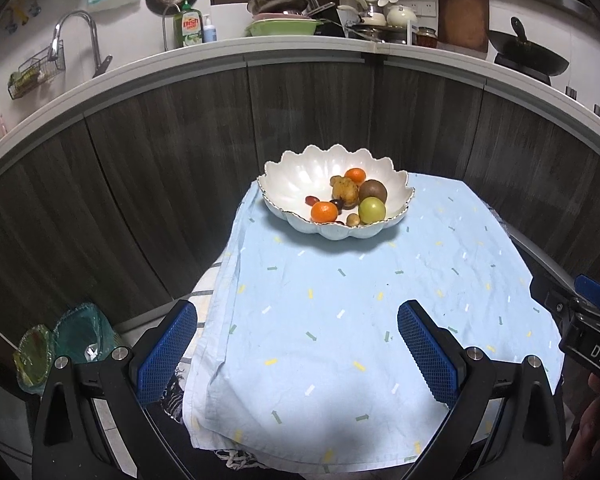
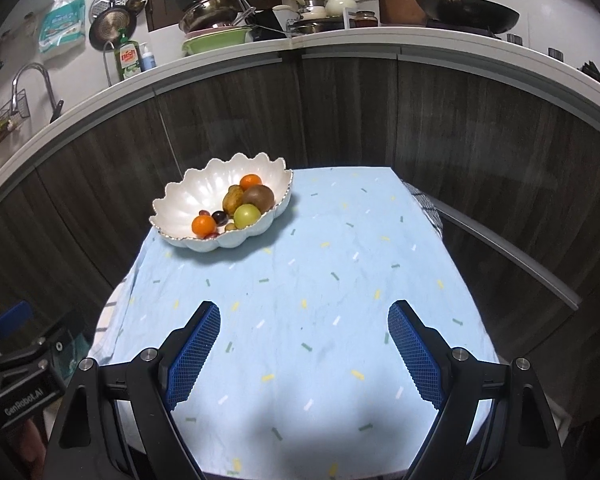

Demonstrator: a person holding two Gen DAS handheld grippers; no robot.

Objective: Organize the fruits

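Above the blue cloth (image 1: 340, 320), both tools, left (image 1: 297, 354) and right (image 2: 304, 350), hang released, grasping nothing.

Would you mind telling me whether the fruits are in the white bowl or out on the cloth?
In: the fruits all sit inside the white bowl; the blue cloth carries none.

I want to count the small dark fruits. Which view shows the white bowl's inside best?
The left wrist view: the white bowl sits near centre, its fruits spread apart. In the right wrist view the bowl sits left of centre, and fruits overlap more.
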